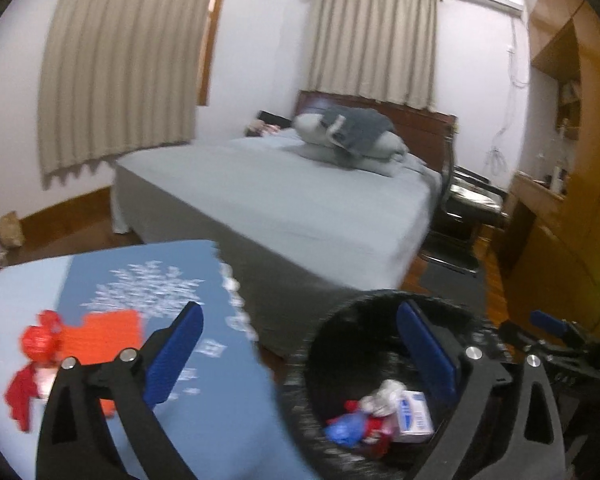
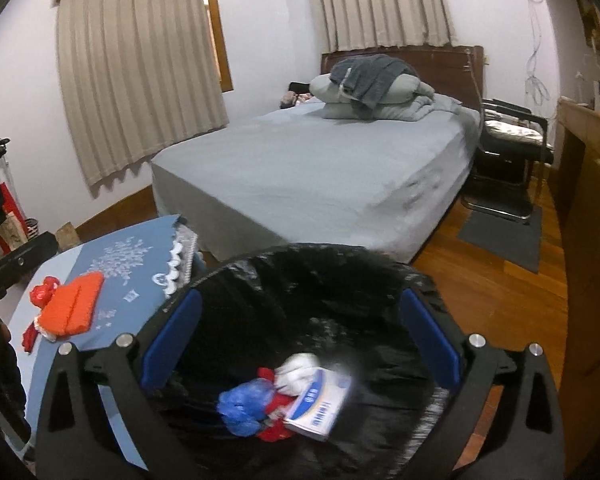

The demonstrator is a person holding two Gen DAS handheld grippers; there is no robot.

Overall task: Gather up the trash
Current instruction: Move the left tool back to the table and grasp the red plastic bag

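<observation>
The right gripper (image 2: 300,336) hangs over the bin (image 2: 380,268) with its blue pads (image 2: 172,340) spread wide and nothing between them. Below it, at the bottom of the black bin liner (image 2: 340,280), lies the collected trash: a white and blue carton (image 2: 320,404), a crumpled blue wrapper (image 2: 240,404), a red scrap (image 2: 276,432) and a wad of white paper (image 2: 296,368), all heaped together and touching. The left gripper (image 1: 300,352) is also wide open and empty; its one finger sits over the table (image 1: 220,420) and its other over the bin's opening, so it straddles the gap between them. In the left wrist view the same heap shows in the bin, with the carton against the near wall of the liner. On the table, covered by a blue cloth with a white pattern (image 2: 120,264), an orange box (image 2: 74,304) remains, with red and white wrappers (image 2: 40,294) bunched against its left side. Beyond the table and bin stands a bed (image 2: 320,172) with grey sheets and a pile of pillows and a blanket (image 2: 372,88) at its head, near a curtained window (image 2: 140,80). A black chair (image 2: 508,148) stands beside the bed on the wooden floor (image 2: 500,288).
</observation>
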